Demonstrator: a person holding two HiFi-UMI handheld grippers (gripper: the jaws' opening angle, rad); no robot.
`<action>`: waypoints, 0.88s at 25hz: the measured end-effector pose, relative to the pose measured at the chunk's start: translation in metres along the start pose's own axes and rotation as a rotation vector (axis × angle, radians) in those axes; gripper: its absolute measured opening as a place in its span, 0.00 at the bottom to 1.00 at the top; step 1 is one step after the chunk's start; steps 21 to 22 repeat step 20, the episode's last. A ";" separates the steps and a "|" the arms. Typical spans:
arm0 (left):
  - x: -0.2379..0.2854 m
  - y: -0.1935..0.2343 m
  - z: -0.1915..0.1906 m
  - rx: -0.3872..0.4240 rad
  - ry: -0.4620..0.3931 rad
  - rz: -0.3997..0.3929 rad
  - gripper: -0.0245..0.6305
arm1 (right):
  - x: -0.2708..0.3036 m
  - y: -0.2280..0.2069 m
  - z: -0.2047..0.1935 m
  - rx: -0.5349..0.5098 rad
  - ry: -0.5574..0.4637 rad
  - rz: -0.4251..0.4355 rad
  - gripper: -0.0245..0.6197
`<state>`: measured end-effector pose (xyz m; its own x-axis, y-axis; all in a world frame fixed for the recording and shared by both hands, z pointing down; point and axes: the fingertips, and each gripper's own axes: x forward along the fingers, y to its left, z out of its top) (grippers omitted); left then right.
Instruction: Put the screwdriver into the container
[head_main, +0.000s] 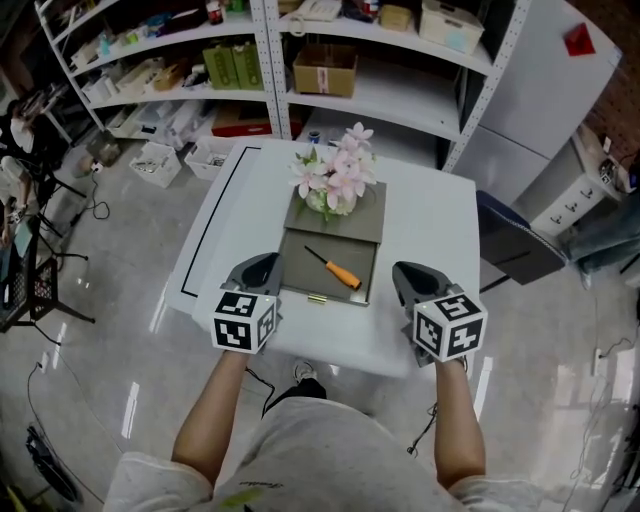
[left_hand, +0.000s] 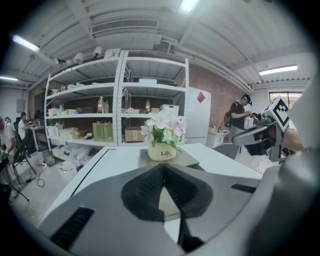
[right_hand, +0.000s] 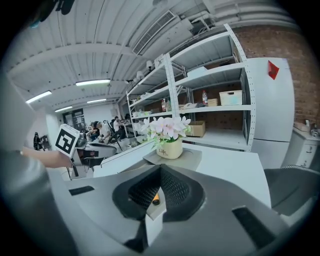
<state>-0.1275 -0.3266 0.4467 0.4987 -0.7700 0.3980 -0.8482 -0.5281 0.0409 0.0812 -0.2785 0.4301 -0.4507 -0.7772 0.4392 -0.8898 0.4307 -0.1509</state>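
The left forearm (head_main: 212, 405) and right forearm (head_main: 456, 420), both bare, reach forward from the torso and run roughly parallel. The left gripper (head_main: 260, 270) and right gripper (head_main: 410, 277) sit side by side at about the same reach, well apart, with their jaws pointing away from the person. Each carries its marker cube at the rear, above the hand. Both pairs of jaws are closed tip to tip, with nothing pinched between them.

I've got bare table (head_main: 430, 230) L & R of the tray (head_main: 300, 272); flower pot (head_main: 335, 190) blocks its far end, near edge open.
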 end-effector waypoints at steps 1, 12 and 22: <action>-0.003 -0.002 -0.001 0.000 -0.002 0.007 0.04 | -0.002 0.000 -0.001 0.000 -0.003 0.001 0.05; -0.024 -0.015 -0.004 -0.002 -0.016 0.045 0.04 | -0.016 0.004 -0.005 -0.012 -0.039 0.019 0.05; -0.027 -0.020 -0.005 0.005 -0.006 0.038 0.04 | -0.019 0.004 -0.006 -0.013 -0.038 0.023 0.05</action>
